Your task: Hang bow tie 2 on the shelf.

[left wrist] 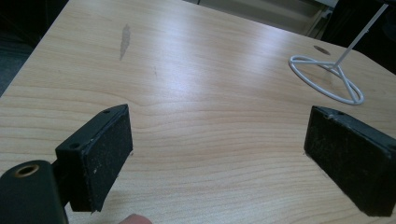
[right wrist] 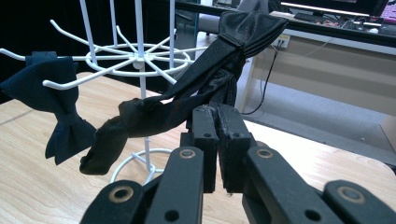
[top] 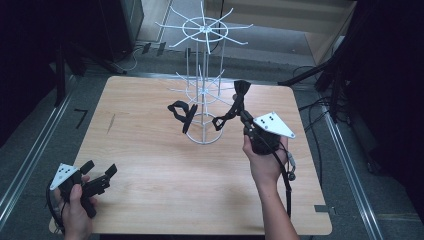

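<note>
Held item: a black fabric bow tie with a trailing strap (right wrist: 205, 79), lifted off the desk beside the white wire display rack (top: 204, 85).
Right gripper (right wrist: 218, 122): jaws clamped together on the strap just below the bow.
Left gripper (left wrist: 219, 154): jaws wide apart, holding nothing, low over the light wooden desk (left wrist: 196, 79).
Already hung: a second black bow tie (right wrist: 56, 107) on a lower hook.
Handling: likely light, soft and limp; the strap droops and swings, so gripping close to the loop seems best for hooking.

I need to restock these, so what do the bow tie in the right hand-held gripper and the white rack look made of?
Bow tie: black woven fabric, likely satin, judging by its faint sheen and soft folds. Rack: thin metal wire, apparently white-coated, judging by its slim stiff prongs and smooth gloss.
</note>
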The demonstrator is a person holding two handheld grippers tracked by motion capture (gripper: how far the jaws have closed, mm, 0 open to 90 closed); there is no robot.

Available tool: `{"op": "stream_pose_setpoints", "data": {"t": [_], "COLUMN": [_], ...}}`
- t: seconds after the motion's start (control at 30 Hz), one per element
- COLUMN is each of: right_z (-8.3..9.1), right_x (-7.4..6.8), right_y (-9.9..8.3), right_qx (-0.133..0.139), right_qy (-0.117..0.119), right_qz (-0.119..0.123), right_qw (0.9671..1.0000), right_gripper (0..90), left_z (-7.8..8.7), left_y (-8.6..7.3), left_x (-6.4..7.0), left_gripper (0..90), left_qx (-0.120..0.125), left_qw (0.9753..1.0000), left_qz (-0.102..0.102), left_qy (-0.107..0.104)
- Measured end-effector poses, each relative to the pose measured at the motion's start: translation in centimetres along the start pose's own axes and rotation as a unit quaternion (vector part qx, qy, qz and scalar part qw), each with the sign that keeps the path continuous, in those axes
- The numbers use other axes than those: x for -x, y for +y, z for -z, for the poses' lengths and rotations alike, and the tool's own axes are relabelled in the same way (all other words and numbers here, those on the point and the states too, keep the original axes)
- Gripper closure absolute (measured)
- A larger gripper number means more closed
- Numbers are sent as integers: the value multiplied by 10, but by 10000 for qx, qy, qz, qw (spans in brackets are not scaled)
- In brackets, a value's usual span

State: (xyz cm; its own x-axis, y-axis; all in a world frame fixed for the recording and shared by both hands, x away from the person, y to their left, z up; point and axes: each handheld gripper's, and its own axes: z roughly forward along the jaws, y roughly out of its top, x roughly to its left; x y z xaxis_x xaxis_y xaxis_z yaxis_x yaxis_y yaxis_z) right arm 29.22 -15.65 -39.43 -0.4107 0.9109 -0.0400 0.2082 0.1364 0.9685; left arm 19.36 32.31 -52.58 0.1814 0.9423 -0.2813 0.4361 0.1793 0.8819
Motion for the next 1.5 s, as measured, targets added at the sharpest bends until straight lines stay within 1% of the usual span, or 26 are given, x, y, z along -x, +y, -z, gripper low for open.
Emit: {"op": "stream_pose_setpoints", "data": {"t": [0.2,0.4,1.07,1.2,1.3,1.5], "right_z": [-6,-12,-31,-34,-37,-44], "right_x": [-2,-2,-13,-15,-16,-25], "right_y": [-1,-4,-12,-13,-15,-16], "right_qx": [-112,-183,-338,-357,-362,-366], "right_qy": [-11,-6,99,115,149,185], "right_qz": [94,70,95,68,-9,-52], "right_qw": [9999,9998,9993,9993,9992,9991], "right_gripper": [884,884,884,884,884,883], "left_z": [0,0,0,0,0,0], "left_y": [0,0,0,0,0,0], "left_x": [0,0,0,0,0,0], "left_gripper": [87,87,87,87,87,87], "left_qx": [1,-3,-3,-5,-8,-5], "left_qw": [10000,10000,10000,10000,10000,10000], "left_qz": [-2,-1,-5,-6,-7,-8], "left_qy": [1,1,-2,0,2,-2]}}
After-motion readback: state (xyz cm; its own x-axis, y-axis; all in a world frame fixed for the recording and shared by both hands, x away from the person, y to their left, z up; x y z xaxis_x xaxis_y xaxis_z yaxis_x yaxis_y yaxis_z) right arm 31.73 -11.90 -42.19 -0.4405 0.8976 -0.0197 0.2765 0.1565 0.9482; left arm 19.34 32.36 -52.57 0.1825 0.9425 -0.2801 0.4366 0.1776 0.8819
